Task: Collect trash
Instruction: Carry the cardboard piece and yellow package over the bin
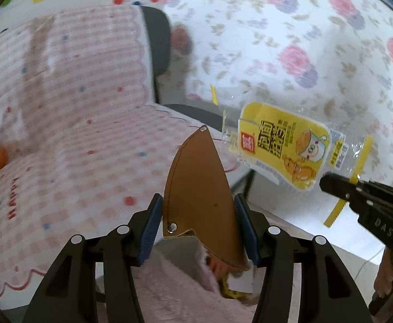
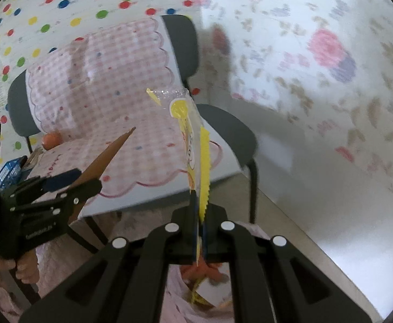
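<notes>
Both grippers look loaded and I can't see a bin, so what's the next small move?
Probably carry both pieces on before releasing: the left gripper grips a brown leather piece, the right gripper pinches the yellow snack wrapper, and no bin shows.

Yellow wrapper, brown leather piece, pink gingham cloth, grey chair

Your left gripper squeezes something brown. Your right gripper is pinched tight on something yellow.
</notes>
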`<state>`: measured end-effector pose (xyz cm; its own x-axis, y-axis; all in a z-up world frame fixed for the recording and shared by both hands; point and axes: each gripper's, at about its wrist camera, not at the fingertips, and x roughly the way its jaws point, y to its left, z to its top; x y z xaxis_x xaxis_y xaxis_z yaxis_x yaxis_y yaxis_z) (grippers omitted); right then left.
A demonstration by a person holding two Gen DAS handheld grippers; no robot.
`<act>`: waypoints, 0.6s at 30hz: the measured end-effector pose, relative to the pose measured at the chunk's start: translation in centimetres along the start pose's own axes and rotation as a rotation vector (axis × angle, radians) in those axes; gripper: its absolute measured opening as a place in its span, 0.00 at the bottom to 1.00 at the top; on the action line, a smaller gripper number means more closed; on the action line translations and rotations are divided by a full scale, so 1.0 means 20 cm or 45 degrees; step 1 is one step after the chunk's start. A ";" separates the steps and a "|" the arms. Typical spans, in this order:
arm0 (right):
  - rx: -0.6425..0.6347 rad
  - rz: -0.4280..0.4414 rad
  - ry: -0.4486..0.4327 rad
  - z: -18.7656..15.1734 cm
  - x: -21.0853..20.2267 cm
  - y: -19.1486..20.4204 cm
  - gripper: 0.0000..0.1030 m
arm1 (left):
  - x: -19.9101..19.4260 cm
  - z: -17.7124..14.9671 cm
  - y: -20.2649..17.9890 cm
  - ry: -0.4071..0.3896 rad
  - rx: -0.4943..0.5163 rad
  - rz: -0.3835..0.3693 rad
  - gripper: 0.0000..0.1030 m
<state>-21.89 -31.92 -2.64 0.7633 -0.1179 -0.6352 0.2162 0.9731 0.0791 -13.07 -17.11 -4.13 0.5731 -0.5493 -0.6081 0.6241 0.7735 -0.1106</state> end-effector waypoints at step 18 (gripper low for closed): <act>0.112 -0.038 0.075 -0.27 -0.10 -0.21 0.03 | 0.17 -0.14 -0.29 0.142 0.084 -0.106 0.53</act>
<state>-27.50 -34.65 -5.83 0.7191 -0.1323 -0.6822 0.2927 0.9480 0.1248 -16.15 -22.52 -7.81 0.4577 -0.5689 -0.6833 0.7025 0.7024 -0.1143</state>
